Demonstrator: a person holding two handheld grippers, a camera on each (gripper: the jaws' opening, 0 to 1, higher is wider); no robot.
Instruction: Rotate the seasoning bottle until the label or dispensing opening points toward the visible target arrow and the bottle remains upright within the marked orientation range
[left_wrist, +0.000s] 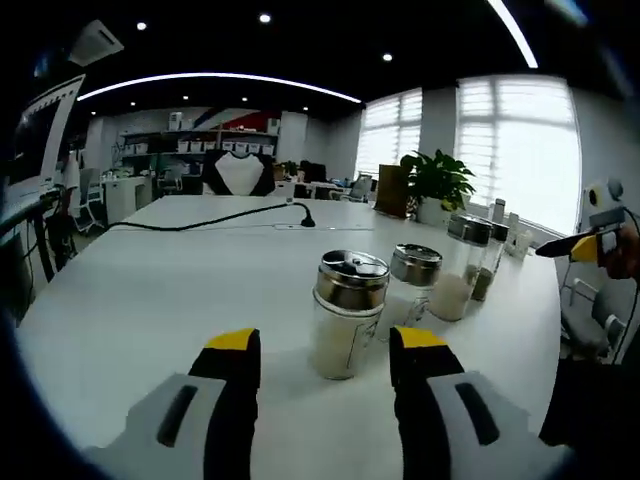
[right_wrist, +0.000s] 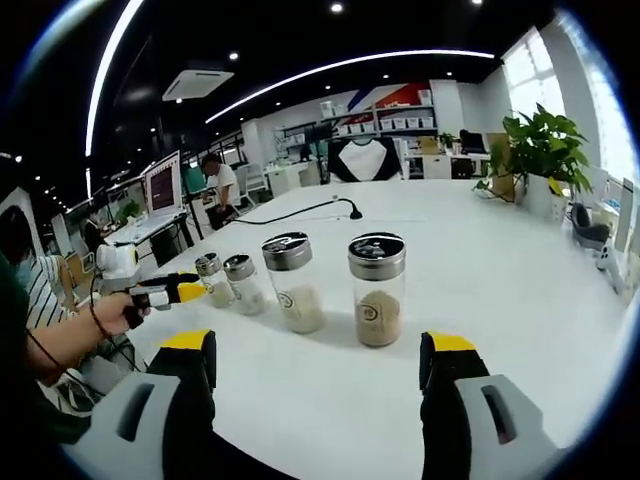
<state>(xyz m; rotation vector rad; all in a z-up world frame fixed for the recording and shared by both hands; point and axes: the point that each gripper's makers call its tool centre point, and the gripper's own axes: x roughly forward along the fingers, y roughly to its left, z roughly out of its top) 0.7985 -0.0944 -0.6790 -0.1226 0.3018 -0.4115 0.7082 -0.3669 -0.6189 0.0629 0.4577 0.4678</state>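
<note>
Four seasoning bottles stand upright in a row on the white surface (left_wrist: 150, 300). The nearest seasoning bottle (left_wrist: 347, 314) sits just ahead of the left tongs (left_wrist: 325, 355), which are apart and holding nothing. The right tongs (right_wrist: 320, 360) are also wide apart, facing another bottle (right_wrist: 378, 289).

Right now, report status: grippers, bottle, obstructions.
Left gripper open, jaws either side of the nearest bottle, not touching. Right gripper open, short of the row. Bottle upright on table. Second bottle close behind.
</note>
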